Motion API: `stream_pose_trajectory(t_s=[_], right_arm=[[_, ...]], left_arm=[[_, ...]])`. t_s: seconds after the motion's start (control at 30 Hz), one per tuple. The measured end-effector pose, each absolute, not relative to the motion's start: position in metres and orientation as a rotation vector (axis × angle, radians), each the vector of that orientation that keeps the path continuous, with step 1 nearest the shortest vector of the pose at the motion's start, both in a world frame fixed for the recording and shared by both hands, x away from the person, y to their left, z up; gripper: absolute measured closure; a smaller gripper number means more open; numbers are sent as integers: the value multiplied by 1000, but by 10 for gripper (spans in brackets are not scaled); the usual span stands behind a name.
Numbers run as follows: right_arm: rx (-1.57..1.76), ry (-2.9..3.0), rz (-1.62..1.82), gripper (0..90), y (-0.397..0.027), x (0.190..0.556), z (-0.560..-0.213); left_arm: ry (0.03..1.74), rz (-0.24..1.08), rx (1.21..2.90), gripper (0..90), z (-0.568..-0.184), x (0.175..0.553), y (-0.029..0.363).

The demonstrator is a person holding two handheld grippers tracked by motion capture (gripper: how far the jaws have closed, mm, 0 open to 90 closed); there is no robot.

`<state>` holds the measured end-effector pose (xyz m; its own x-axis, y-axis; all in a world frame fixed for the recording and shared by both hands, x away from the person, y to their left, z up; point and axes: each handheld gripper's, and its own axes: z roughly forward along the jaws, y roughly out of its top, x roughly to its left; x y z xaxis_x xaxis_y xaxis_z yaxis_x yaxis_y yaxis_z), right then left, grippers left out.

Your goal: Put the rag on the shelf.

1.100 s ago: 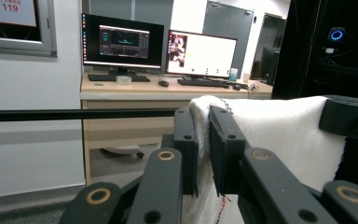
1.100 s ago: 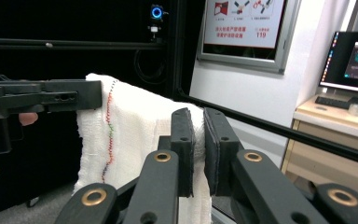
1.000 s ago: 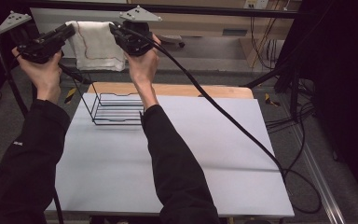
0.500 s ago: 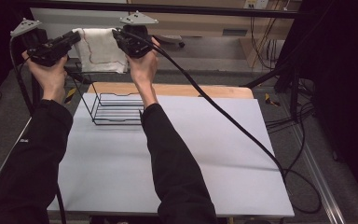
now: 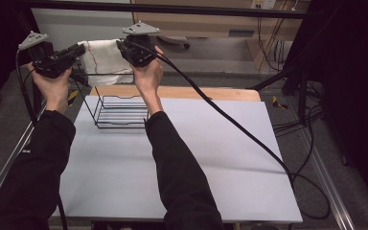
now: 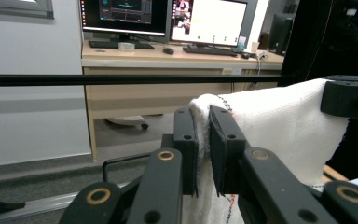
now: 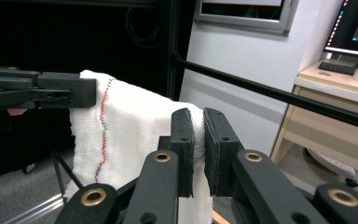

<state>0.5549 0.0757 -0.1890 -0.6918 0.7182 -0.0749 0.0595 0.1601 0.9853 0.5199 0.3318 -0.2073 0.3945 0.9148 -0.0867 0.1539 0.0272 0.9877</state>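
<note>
You are pinching the white woven cloth [image 5: 104, 60] taut between both clamped claws, left claw [image 5: 74, 51] and right claw [image 5: 123, 49], at 11 o'clock above the black wire basket [image 5: 120, 111]; draping it is not yet done.

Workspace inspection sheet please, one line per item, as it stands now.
Surface: white table top, wooden strip along its far edge.
Job's things: white towel held up between both claws, above the black wire rack.
Clutter: nothing seen.
Grippers: left claw shut on a towel corner; right claw shut on the other corner.
Cables: black cable trails from right claw across the table.
Surroundings: desk with monitors behind.
</note>
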Motion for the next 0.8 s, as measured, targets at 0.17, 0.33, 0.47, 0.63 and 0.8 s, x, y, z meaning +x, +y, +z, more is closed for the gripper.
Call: stream_pose_trajectory(t_s=[0.17,0.33,0.47,0.63,0.8], right_arm=[[744,1922,1546,832,74,554,-197],[760,1946,1539,831,71,553,-207],[747,1952,1553,831,69,550,-209],[720,1956,1560,830,71,542,-209],[692,1956,1568,828,72,533,-208]], left_arm=[[1028,777,1453,813,-216,520,329],[1024,777,1470,813,-221,518,328],[1014,772,1468,812,-224,513,330],[998,758,1472,809,-226,505,336],[973,761,1481,805,-225,495,339]])
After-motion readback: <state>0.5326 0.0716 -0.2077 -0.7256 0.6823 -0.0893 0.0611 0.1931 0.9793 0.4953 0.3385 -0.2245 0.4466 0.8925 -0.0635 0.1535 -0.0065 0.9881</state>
